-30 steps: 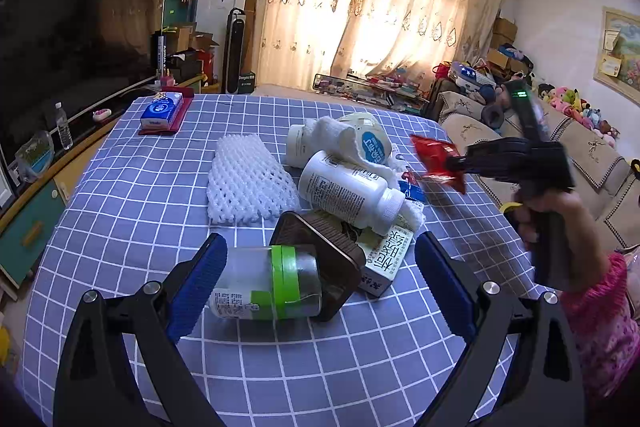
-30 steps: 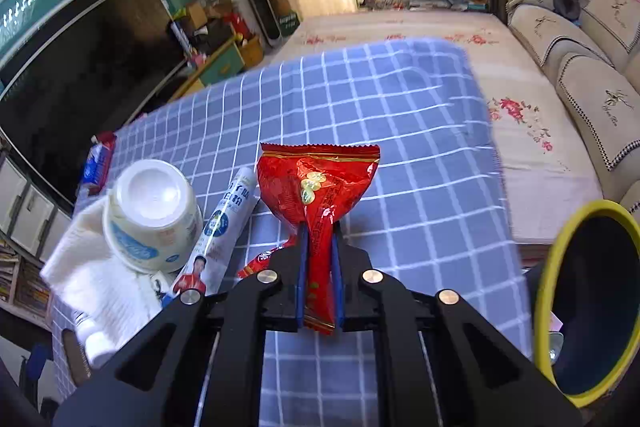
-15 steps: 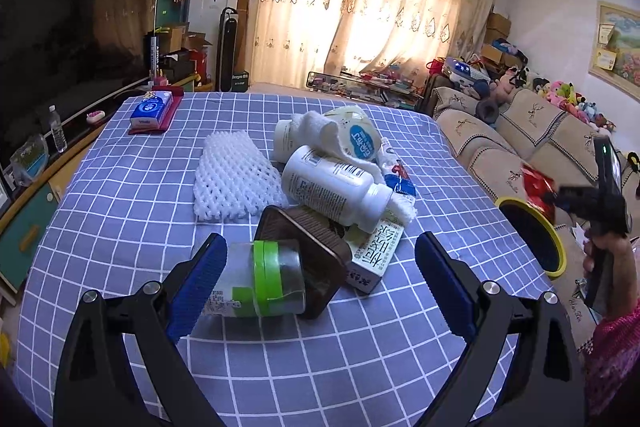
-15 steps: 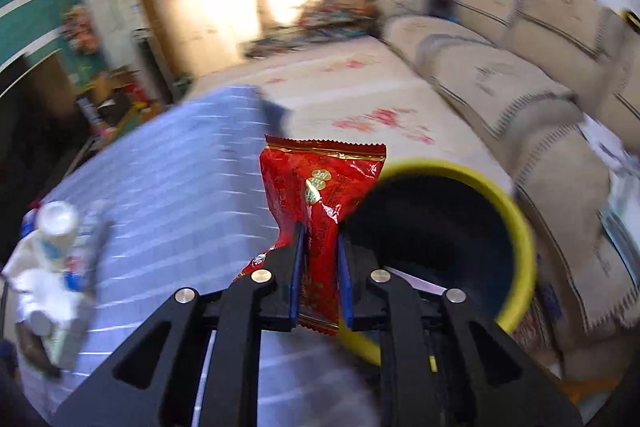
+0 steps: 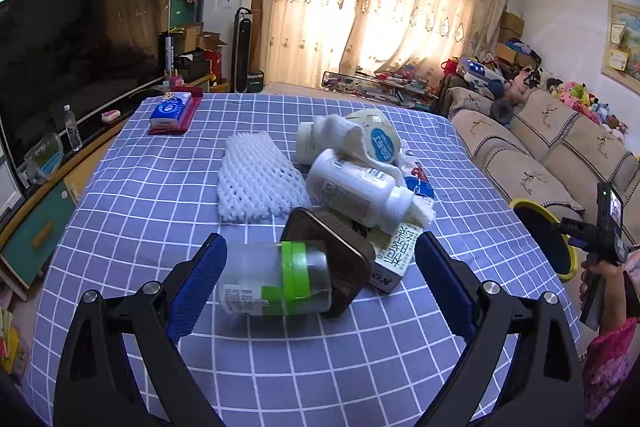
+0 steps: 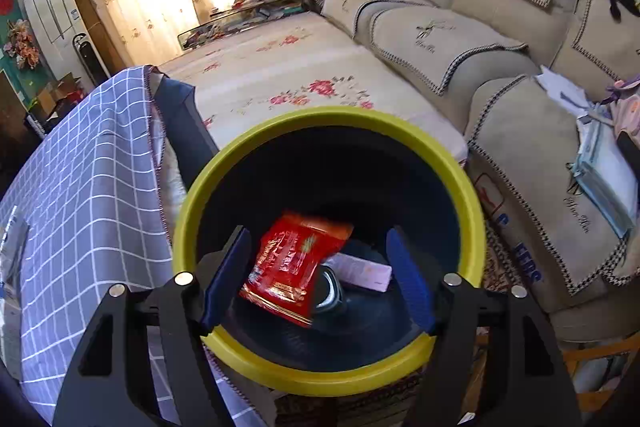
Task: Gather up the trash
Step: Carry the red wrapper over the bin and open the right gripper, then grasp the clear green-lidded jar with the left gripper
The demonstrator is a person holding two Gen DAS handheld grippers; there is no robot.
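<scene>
My right gripper (image 6: 318, 239) hangs over the yellow-rimmed dark bin (image 6: 328, 115), its jaws opening. The red snack wrapper (image 6: 296, 267) is loose below and between the blue pads, down inside the bin, touched by neither pad. My left gripper (image 5: 320, 247) stands open low over the checked tablecloth (image 5: 160, 207). A clear jar with a green band (image 5: 276, 283) lies on its side between the fingers, not pressed. Behind it are a brown tin (image 5: 340, 247), a white bottle (image 5: 356, 191), a carton (image 5: 396, 251) and a foam net (image 5: 256, 179).
The bin (image 5: 520, 205) stands beside the table's right edge, next to a beige sofa (image 6: 460, 39). A pale box (image 6: 364, 273) lies in it. A tissue pack (image 5: 172, 109) sits at the table's far left. A hand (image 5: 596, 271) holds the right gripper.
The right gripper swung the red wrapper off the table to above the bin, tipped downward and opened; the wrapper has dropped out of it. The left gripper stayed put.
</scene>
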